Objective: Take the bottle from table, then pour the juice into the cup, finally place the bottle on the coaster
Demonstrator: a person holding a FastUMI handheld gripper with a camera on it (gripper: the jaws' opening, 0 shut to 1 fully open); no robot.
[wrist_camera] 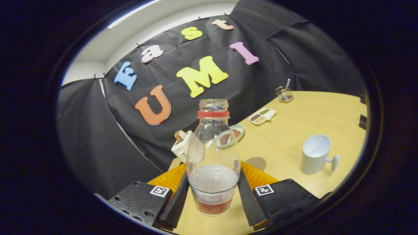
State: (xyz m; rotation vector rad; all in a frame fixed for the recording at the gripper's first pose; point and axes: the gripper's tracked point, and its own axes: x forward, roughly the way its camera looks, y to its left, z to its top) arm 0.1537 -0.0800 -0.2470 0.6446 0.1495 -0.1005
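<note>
A clear bottle [213, 153] with a red neck ring and no cap stands between my fingers, its lower third filled with pale juice. My gripper [213, 182] is shut on the bottle, with the black ribbed fingers [176, 202] pressing its lower sides from left and right. I cannot tell whether its base rests on the wooden table [294, 130]. A pale cup [315, 154] with a side handle stands upright beyond the right finger, a little white showing inside it. A small brown round coaster [256, 162] lies just behind the bottle, between bottle and cup.
Beyond the bottle sit a pale green plate [229, 135] with brown pieces and a white box-like object [183, 145] at the table's edge. Farther back lie a white compartment tray [262, 116] and a wire holder [284, 94]. Black cloth walls close in the table.
</note>
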